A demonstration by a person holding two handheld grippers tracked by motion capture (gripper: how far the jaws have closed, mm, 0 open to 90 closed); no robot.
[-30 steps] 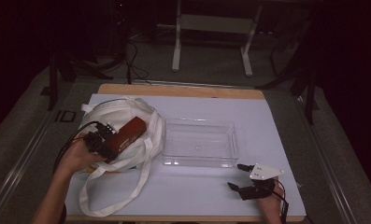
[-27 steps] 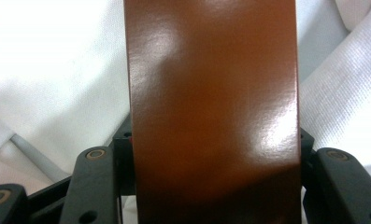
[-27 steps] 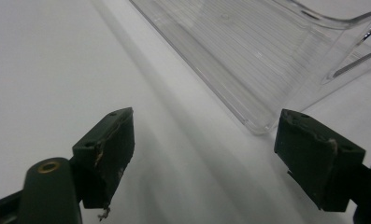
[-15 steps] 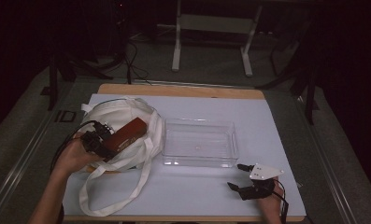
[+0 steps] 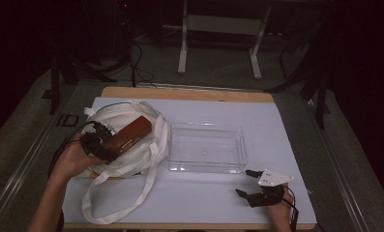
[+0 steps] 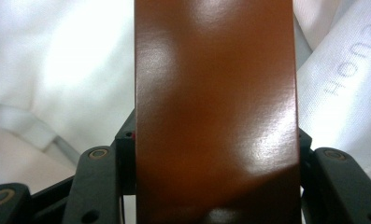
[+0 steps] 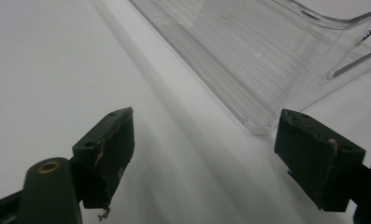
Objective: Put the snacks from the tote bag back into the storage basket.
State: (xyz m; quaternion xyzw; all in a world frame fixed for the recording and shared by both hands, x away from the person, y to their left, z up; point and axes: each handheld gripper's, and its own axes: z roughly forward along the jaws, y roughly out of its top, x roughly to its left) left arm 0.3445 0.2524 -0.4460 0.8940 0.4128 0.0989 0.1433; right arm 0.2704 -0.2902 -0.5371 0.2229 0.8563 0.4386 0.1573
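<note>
Far left of the worktop (image 5: 276, 125): white cloth bag (image 5: 131, 145) lies slumped, its long handles looping toward the near edge. Lettering shows on a strap in the left gripper view; it reads reversed and I don't transcribe it.

Left tongs (image 5: 113, 144): closed on a brown box (image 5: 129, 134), glossy, oblong. In the left gripper view the box (image 6: 216, 112) runs straight up between the two black jaws, which press against its long sides low down. High view puts the box above the bag's mouth, tilted, its far end pointing toward the tray. Whether its underside touches the cloth, I cannot tell.

Centre: clear plastic tray (image 5: 206, 147), rectangular, nothing in it, just beside the bag's right edge and apart from the box.

Right: right tongs (image 5: 247, 182) rest on the worktop near the front edge, a short way in front of the tray's near right corner. Jaws stand wide apart with nothing between them; the right gripper view shows bare white surface between the pads and the tray's corner (image 7: 262, 126) just ahead.

Progress, as a judgement: the work looks like unpacking the bag into the tray. Done: box gripped and largely clear of the bag opening. Left: carry it rightward over the tray's near wall, lower it flat, release. Any further contents of the bag are hidden by the cloth, so how many items are left to move cannot be judged. Right tongs have no part in the handling at present.
</note>
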